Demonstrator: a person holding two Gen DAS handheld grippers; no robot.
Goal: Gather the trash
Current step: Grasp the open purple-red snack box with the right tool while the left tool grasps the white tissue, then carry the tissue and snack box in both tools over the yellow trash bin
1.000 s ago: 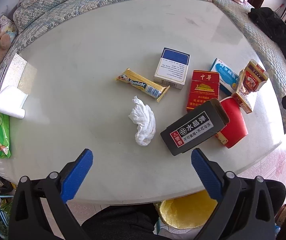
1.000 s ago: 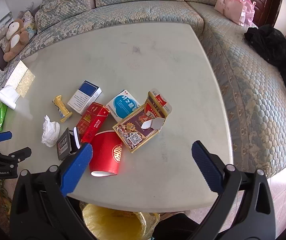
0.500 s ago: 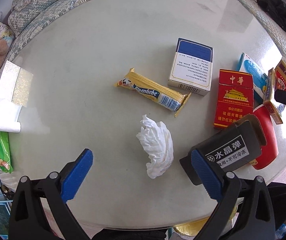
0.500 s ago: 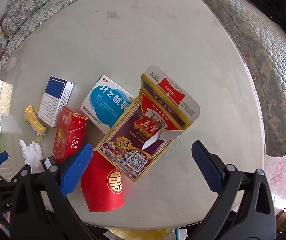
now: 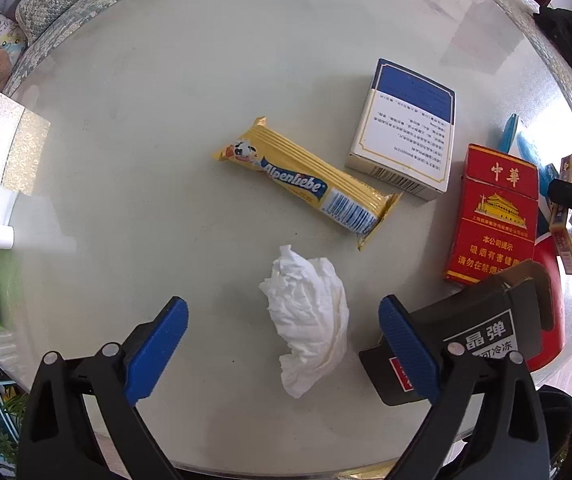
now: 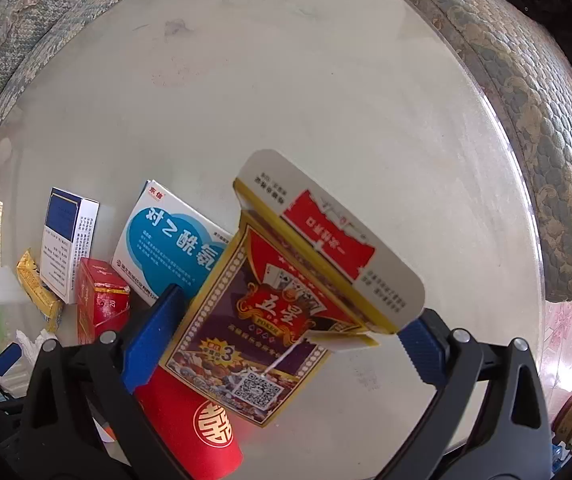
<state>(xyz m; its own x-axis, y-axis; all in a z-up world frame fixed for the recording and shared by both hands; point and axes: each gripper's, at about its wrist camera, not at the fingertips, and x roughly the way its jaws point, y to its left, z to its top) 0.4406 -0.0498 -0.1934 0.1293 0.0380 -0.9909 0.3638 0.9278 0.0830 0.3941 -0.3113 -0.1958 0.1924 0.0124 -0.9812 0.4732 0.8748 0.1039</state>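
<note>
Both grippers lowered over trash, nothing held yet.
Your left hand-held gripper (image 5: 282, 344), closing, straddles the crumpled tissue (image 5: 306, 320); your spread right hand-held gripper (image 6: 286, 340) brackets the playing-card box (image 6: 278, 312): squeeze, then lift.

Bare table (image 5: 134, 208) left of tissue (image 5: 306, 316)

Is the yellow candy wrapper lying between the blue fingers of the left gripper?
No, the crumpled tissue lies between the closing left gripper, and the yellow candy wrapper lies farther away.

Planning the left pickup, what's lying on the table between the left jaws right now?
In the left wrist view, the crumpled white tissue lies between the closing jaws of the left gripper, untouched so far; bare tabletop surrounds it.
</note>
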